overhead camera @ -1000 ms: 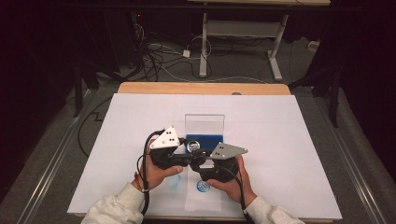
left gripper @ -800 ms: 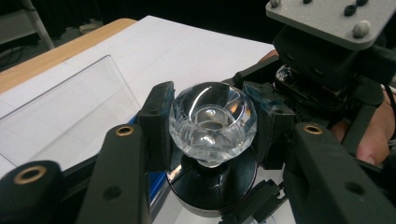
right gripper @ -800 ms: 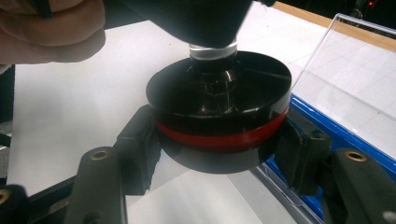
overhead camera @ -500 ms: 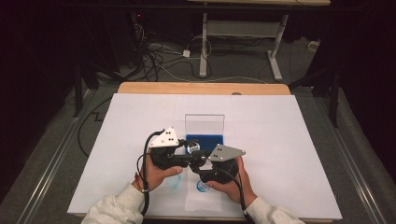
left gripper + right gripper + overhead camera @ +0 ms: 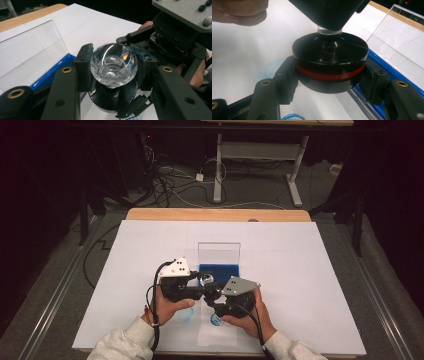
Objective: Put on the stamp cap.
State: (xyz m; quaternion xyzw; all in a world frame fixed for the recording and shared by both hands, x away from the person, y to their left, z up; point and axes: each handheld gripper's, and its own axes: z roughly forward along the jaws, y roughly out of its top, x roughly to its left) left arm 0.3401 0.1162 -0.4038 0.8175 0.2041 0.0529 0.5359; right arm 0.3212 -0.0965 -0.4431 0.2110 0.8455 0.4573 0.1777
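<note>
A faceted clear glass knob (image 5: 113, 65) sits on top of a round black disc (image 5: 329, 58) that carries a red band around its edge; a short clear neck joins the two. The piece is held up over the table (image 5: 310, 270), just in front of the open case and between the person's two hands.

The left claw (image 5: 113, 67) is closed on the glass knob: in the left gripper view its two black pads press against the knob's left and right sides. The right claw (image 5: 329, 75) is closed on the black disc: in the right gripper view its pads meet the disc's rim on both sides, at the level of the red band. In the high view the two claws meet nose to nose, the left claw (image 5: 192, 287) coming in from the left and the right claw (image 5: 220, 297) from the right, each topped by a grey three-cornered plate.

Just behind the held piece stands a small case (image 5: 219, 269) with a blue base and a clear lid (image 5: 219, 254) standing upright at its far side. A white sheet covers most of the table, with a bare strip of wood along the far edge. On the sheet near the hands lie two faint blue round marks (image 5: 216, 320), one under each hand. The person's light sleeves (image 5: 120, 345) enter from the bottom edge.
</note>
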